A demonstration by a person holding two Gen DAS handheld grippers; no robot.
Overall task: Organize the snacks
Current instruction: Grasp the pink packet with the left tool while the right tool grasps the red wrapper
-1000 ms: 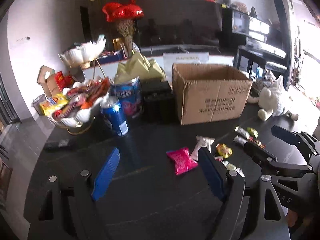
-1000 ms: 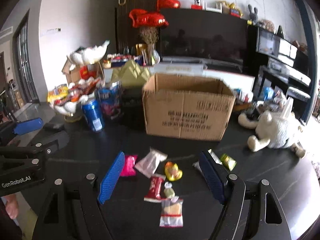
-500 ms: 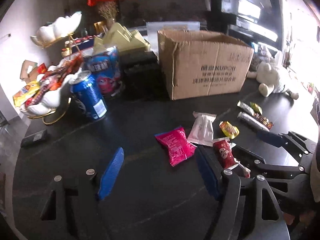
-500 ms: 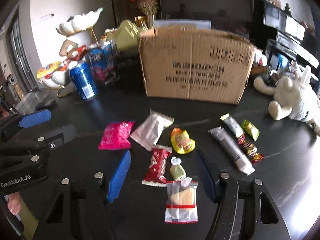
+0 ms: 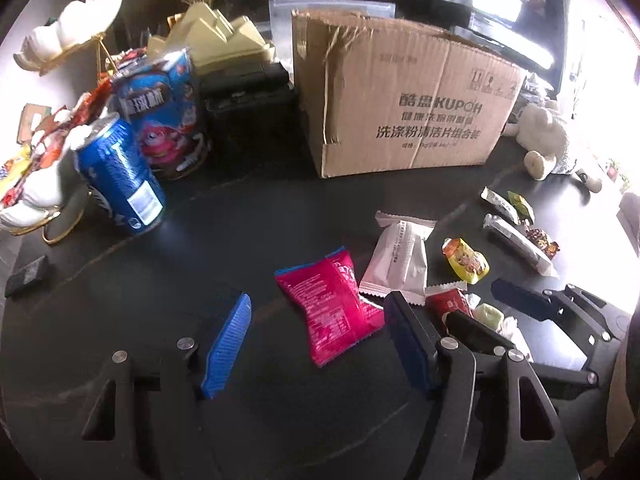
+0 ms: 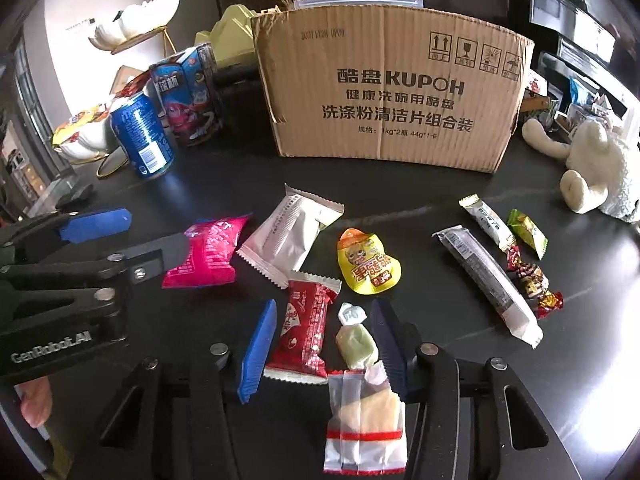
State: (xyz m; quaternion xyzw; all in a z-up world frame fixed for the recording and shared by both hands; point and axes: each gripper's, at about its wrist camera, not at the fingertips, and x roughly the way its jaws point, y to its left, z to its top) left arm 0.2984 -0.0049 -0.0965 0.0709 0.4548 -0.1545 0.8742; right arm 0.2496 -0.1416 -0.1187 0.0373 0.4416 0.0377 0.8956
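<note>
Holding both tools low over the dark table (image 6: 440,196), I take the cardboard box (image 6: 392,92) as my landmark; its top is open, but its inside is hidden from me. Far left of it, a white dish (image 5: 32,196) holds a heap of wrappers, with a blue can (image 6: 142,138) upright beside it. My left gripper (image 5: 316,344) has its fingers spread, the pink packet (image 5: 332,304) lying flat between them, long axis running toward the box. Just right of that, the white packet (image 6: 290,234) slants the same way. In front of the box, my right gripper (image 6: 326,344) is also spread wide, bracketing the red packet (image 6: 304,328) and a pale green candy (image 6: 356,340), both pointing lengthwise at the box. The yellow pouch (image 6: 368,262) lies between them and the box. Right of it, a long grey bar (image 6: 486,280) lies diagonally.
</note>
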